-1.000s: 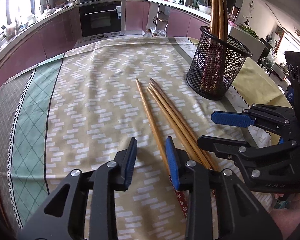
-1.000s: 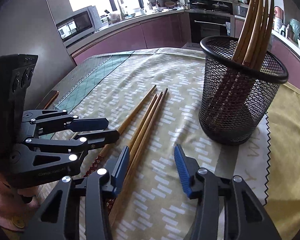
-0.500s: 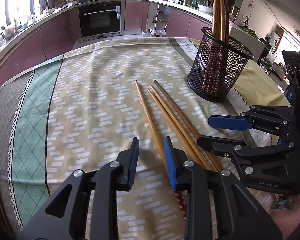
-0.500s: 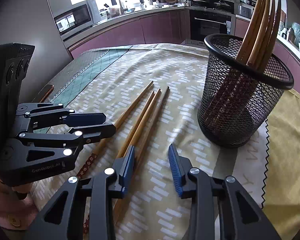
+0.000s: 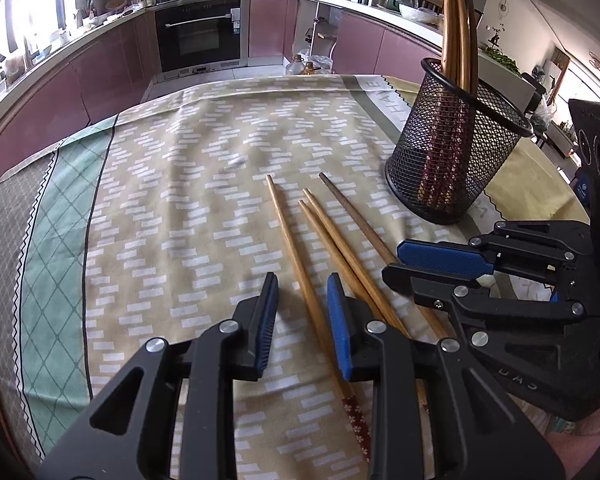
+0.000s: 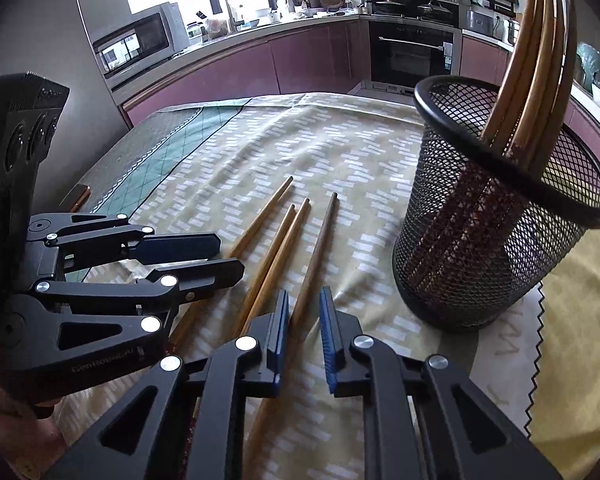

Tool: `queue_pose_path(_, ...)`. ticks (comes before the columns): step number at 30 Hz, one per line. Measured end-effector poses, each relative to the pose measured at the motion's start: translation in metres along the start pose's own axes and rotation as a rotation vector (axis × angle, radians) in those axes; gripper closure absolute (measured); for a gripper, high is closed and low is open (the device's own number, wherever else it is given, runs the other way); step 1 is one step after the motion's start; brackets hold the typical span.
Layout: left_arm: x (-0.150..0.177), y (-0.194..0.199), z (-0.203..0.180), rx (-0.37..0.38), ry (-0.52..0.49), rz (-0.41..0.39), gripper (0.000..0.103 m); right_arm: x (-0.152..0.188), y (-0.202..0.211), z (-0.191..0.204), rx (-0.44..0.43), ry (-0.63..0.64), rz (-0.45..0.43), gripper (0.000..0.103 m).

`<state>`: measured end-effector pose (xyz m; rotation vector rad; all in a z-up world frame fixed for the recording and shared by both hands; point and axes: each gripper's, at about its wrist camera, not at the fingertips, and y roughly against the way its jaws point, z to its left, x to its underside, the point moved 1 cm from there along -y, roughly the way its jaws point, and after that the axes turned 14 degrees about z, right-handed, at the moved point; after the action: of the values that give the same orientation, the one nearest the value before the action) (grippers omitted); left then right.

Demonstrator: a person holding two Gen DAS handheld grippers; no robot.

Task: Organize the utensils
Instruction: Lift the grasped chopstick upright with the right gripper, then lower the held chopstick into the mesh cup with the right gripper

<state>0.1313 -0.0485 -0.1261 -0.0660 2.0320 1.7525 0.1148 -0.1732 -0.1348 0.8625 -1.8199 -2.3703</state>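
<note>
A: Where are the utensils?

B: Four loose chopsticks (image 5: 342,254) lie on the patterned tablecloth (image 5: 172,208), fanned slightly, tips pointing toward the far edge of the table. The darkest chopstick (image 6: 314,256) lies nearest the black mesh holder (image 6: 496,240), apart from it. The leftmost chopstick (image 5: 296,268) has a red floral handle end toward the near edge.

A: And the holder?

B: It stands upright near the tablecloth's right edge, beside the zigzag hem. More chopsticks lean inside it, floral ends down, plain ends sticking out above the rim.

A: What is the left gripper (image 5: 302,316) doing?

B: Its jaws are closing, a narrow gap between the blue pads. The leftmost chopstick runs through that gap, but the pads are not pressing on it.

A: The right gripper (image 6: 304,328)?

B: Its jaws stand nearly together, astride the darkest chopstick. In the right wrist view the stick passes between the blue pads; whether they pinch it I cannot tell. In the left wrist view its fingers lie low over that same stick.

A: How do the grippers sit relative to each other?

B: Side by side at the near edge, both angled down at the chopsticks.
</note>
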Motion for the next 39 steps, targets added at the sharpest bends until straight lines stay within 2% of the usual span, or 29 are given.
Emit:
queue_pose_path(5, -0.004, -0.002, 0.001, 0.012, 0.025, 0.002, 0.092, 0.001, 0.001, -0.008, -0.049, -0.039, -0.005, 0.095)
queue_pose_path(10, -0.003, -0.001, 0.003, 0.029, 0.055, -0.004, 0.095, 0.003, 0.005, -0.009, -0.077, -0.044, -0.01, 0.096)
queue_pose_path(21, 0.004, 0.024, 0.002, 0.063, 0.054, -0.053, 0.096, 0.011, 0.03, -0.014, -0.127, -0.041, -0.061, 0.097)
queue_pose_path(28, 0.005, 0.054, -0.004, 0.125, 0.025, -0.105, 0.096, 0.015, 0.058, -0.016, -0.182, -0.041, -0.124, 0.097)
queue_pose_path(39, 0.004, 0.099, -0.013, 0.244, -0.029, -0.18, 0.096, 0.023, 0.103, -0.037, -0.216, -0.08, -0.246, 0.097)
